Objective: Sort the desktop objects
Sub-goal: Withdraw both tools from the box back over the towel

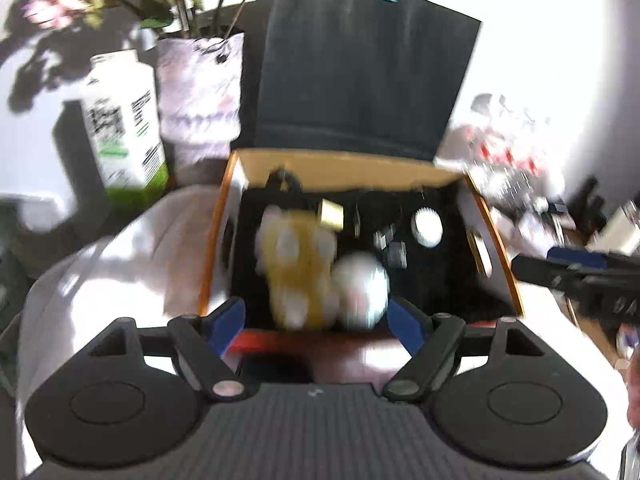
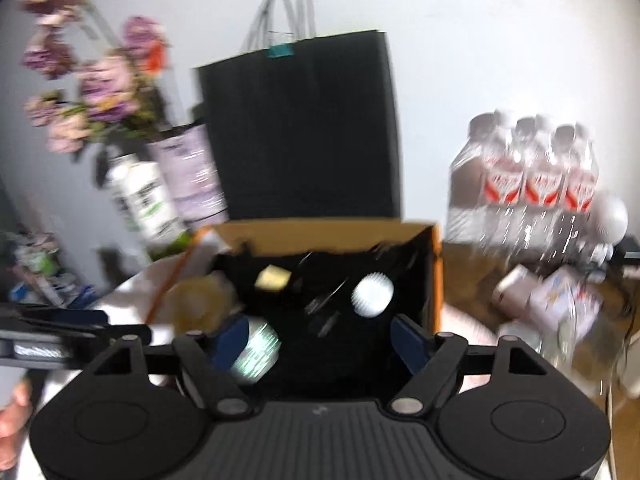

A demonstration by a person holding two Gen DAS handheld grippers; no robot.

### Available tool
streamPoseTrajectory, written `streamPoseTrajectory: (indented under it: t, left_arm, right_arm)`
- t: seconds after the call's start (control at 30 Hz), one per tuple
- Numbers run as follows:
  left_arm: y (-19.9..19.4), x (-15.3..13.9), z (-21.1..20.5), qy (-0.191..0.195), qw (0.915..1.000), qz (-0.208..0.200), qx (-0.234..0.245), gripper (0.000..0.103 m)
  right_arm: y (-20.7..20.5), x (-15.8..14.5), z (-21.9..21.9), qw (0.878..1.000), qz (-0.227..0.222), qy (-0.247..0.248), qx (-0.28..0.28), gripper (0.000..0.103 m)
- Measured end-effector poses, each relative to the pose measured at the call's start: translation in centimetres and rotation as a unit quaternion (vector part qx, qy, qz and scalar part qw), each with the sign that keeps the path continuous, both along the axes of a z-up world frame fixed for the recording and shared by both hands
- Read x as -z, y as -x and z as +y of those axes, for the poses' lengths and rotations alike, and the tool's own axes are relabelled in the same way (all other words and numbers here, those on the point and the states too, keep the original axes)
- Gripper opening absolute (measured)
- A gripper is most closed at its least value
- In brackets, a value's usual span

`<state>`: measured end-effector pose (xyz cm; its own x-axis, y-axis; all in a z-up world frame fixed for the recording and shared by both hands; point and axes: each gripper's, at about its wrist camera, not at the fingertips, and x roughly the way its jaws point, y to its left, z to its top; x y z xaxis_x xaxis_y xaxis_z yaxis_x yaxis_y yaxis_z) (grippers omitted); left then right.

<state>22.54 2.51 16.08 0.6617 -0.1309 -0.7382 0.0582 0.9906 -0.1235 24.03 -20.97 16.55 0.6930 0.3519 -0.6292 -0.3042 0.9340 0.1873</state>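
White wall behind; box point(image 1: 224, 216) at twelve o'clock, plush toy point(image 1: 296, 268) between spread left gripper point(image 1: 316, 316) fingers; right gripper point(image 2: 316, 344) spread, empty.

No text legible in either wrist view; motion blur throughout. White carton point(image 1: 124, 124) at the bench's far left edge: black print blocks, what may be a QR-type square, green band; no word readable. Patterned container point(image 1: 200, 92) just beside it: lilac print, unreadable. Shrink-wrapped bottles point(image 2: 540, 168) at the far right: red-and-white labels, lettering smeared. Small white box point(image 2: 560, 296) below them: markings indistinct.
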Motion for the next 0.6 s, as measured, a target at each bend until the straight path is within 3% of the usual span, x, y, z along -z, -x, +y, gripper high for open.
streamPoseTrajectory:
  t: [0.2, 0.23, 0.37, 0.5, 0.6]
  left_arm:
    - [11.2, -0.9, 1.8, 0.001, 0.9996, -0.025, -0.012, 0.09]
    - [13.1, -1.0, 2.0, 0.004, 0.9993, -0.036, -0.01, 0.096]
    - [21.0, -1.0, 1.9, -0.015, 0.9953, -0.096, 0.009, 0.099]
    - [27.2, 0.4, 1.1, -0.036, 0.9873, -0.154, 0.013, 0.103]
    - [31.0, 2.4, 0.8, -0.013, 0.9835, -0.18, 0.008, 0.103]
  right_arm:
    - [11.2, -1.1, -1.0, 0.999, -0.024, -0.024, -0.03, 0.079]
    - [13.2, -1.2, -1.3, 0.998, -0.031, -0.029, -0.035, 0.08]
    - [20.4, -0.9, -2.4, 0.996, -0.056, -0.053, -0.048, 0.088]
    - [26.7, 1.0, -2.7, 0.996, -0.081, -0.028, -0.033, 0.09]
    - [30.7, 3.9, -2.2, 0.994, -0.106, -0.006, -0.002, 0.09]
